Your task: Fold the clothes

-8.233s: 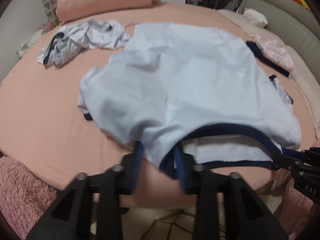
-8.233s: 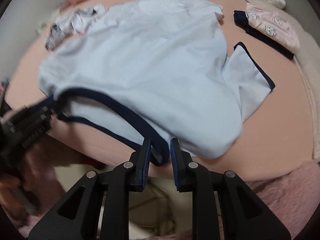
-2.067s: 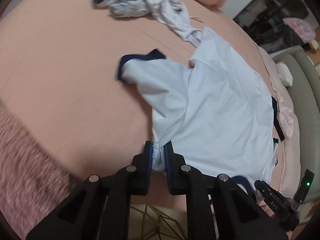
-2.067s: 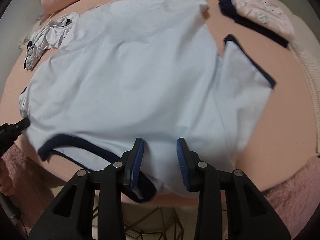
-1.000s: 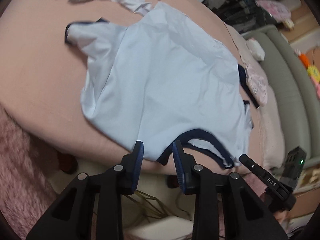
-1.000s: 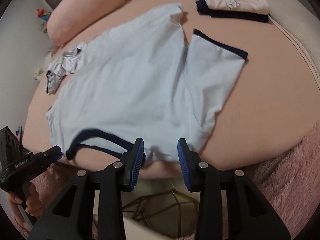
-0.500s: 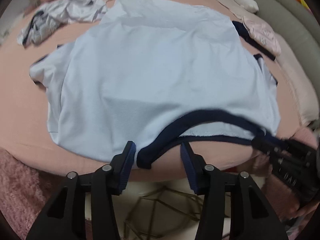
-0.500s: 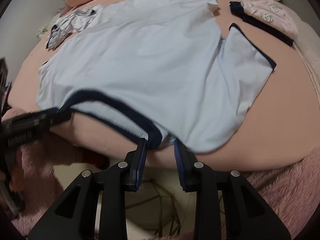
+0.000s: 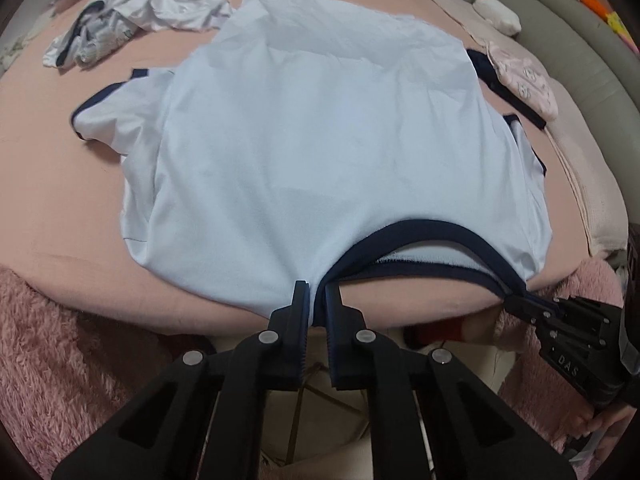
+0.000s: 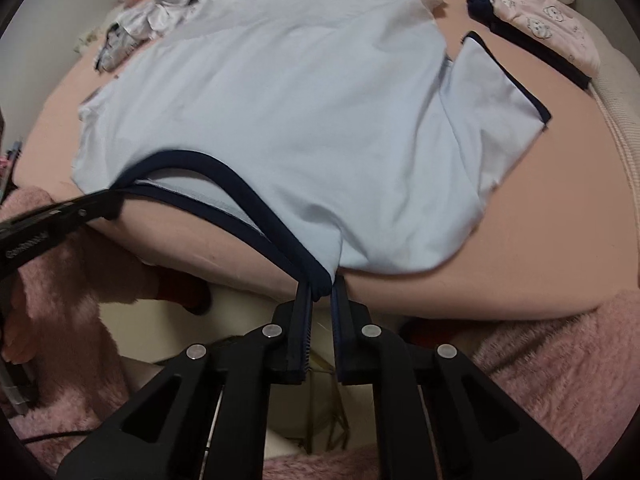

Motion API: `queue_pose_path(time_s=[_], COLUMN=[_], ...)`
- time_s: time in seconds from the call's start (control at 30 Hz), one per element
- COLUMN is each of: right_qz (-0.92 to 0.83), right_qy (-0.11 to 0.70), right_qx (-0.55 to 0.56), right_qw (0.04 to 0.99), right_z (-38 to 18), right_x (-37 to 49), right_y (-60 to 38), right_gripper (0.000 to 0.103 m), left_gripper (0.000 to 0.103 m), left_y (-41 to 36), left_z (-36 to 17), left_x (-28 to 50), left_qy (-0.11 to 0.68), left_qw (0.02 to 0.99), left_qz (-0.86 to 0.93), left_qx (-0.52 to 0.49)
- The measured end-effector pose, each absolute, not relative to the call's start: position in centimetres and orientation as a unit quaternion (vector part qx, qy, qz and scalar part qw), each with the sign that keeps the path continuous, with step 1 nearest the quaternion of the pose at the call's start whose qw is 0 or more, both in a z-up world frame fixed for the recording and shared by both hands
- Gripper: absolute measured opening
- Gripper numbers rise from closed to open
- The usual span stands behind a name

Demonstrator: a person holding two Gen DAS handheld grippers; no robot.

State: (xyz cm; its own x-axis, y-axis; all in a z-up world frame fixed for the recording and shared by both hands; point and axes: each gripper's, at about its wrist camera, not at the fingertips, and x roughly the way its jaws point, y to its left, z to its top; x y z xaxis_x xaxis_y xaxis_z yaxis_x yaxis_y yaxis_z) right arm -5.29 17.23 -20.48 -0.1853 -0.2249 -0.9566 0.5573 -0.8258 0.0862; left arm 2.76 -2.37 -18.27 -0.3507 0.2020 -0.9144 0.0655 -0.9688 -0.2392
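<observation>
A pale blue T-shirt (image 9: 320, 140) with navy trim lies spread across the pink bed (image 9: 48, 168), its navy collar (image 9: 420, 228) hanging over the near edge. My left gripper (image 9: 316, 286) is shut on the shirt's shoulder at the left end of the collar. The right gripper (image 10: 320, 280) is shut on the T-shirt (image 10: 300, 100) where the collar (image 10: 224, 176) meets the other shoulder. One sleeve (image 10: 496, 92) lies flat to the right, the other sleeve (image 9: 116, 112) to the left. Each gripper shows in the other's view, the right gripper (image 9: 516, 300) and the left gripper (image 10: 116, 196).
A crumpled pale garment (image 9: 132, 16) lies at the bed's far left. A folded pink and navy pile (image 10: 540, 28) sits at the far right by a grey headboard (image 9: 580, 52). A fluffy pink blanket (image 9: 52, 344) drapes the near edge; floor shows below.
Both grippers were open half a second ago; they have now shut on the shirt's shoulders on either side of the collar. The collar is stretched a little over the bed edge.
</observation>
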Motion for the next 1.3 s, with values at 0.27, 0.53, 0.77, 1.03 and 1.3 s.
queue_pose_path(time_s=[0.27, 0.53, 0.77, 1.03, 1.3], right_qz=[-0.767, -0.770, -0.775, -0.755, -0.778], right_qy=[0.062, 0.115, -0.014, 0.028, -0.048], right_qx=[0.556, 0.570, 0.567, 0.595, 0.580], right_qw=[0.315, 0.264, 0.279, 0.273, 0.236], right_z=[-16.1, -20.0, -18.9, -20.8, -18.7], right_x=[-4.2, -8.4, -7.7, -8.1, -11.0], right_y=[20.7, 17.2, 22.0, 22.5, 26.9], right_gripper=[0.006, 0.010, 0.012, 0.010, 0.020], left_gripper=[0.032, 0.028, 0.029, 0.027, 0.028], left_y=[-3.2, -2.3, -0.2, -0.3, -1.2], left_z=[-13.8, -19.5, -17.5, -19.1, -17.2], left_x=[0.9, -1.3, -1.8, -1.4, -0.5], left_qy=[-0.143, -0.126, -0.122, -0.152, -0.184], left_qw=[0.116, 0.093, 0.123, 0.119, 0.149], left_qz=[0.841, 0.806, 0.818, 0.784, 0.799], left_qx=[-0.509, -0.571, -0.548, -0.590, -0.553])
